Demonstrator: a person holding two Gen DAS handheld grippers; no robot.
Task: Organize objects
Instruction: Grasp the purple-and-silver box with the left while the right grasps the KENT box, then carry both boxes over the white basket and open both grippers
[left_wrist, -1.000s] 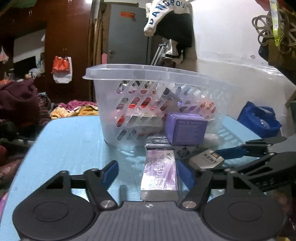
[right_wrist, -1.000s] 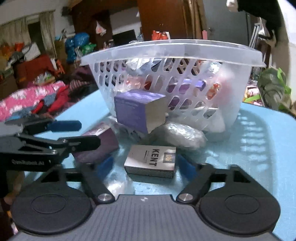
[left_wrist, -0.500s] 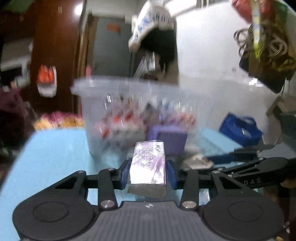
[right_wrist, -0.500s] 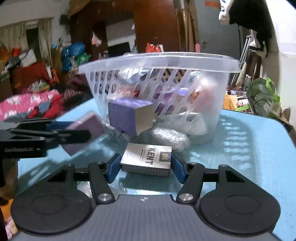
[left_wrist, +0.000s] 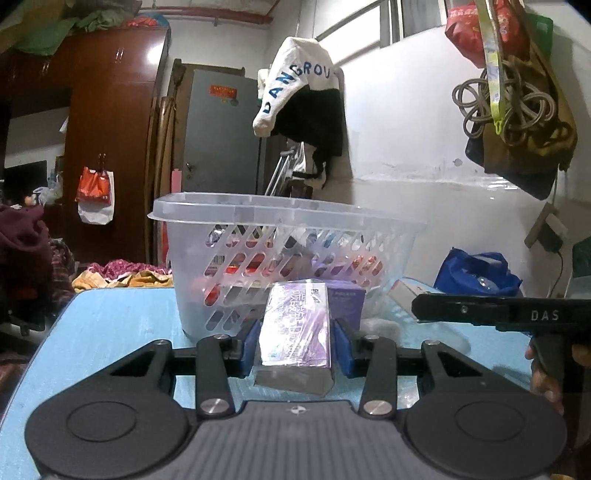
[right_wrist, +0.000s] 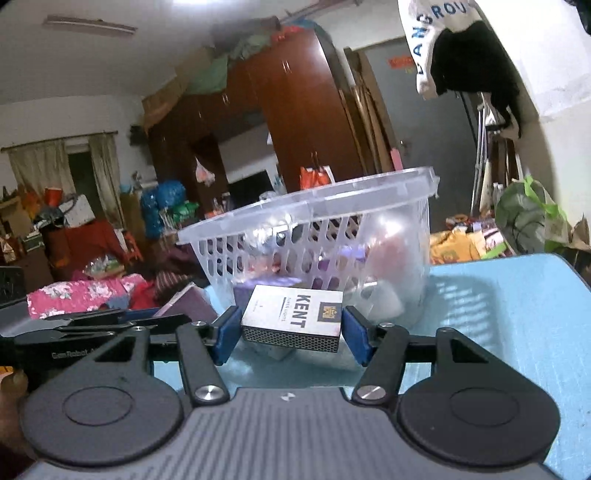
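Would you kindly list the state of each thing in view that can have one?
Left tongs: shut on the purple carton, lifted off the table.
Right tongs: shut on the Kent pack, also lifted.
Basket: upright, lidless, partly filled.
Purple box: on the table beside the basket.

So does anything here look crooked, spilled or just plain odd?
Nothing spilled or broken. The clear basket only looks tilted in the right view because the camera leans. The left gripper clamps a purple box, the right gripper a Kent pack, sitting slightly askew.
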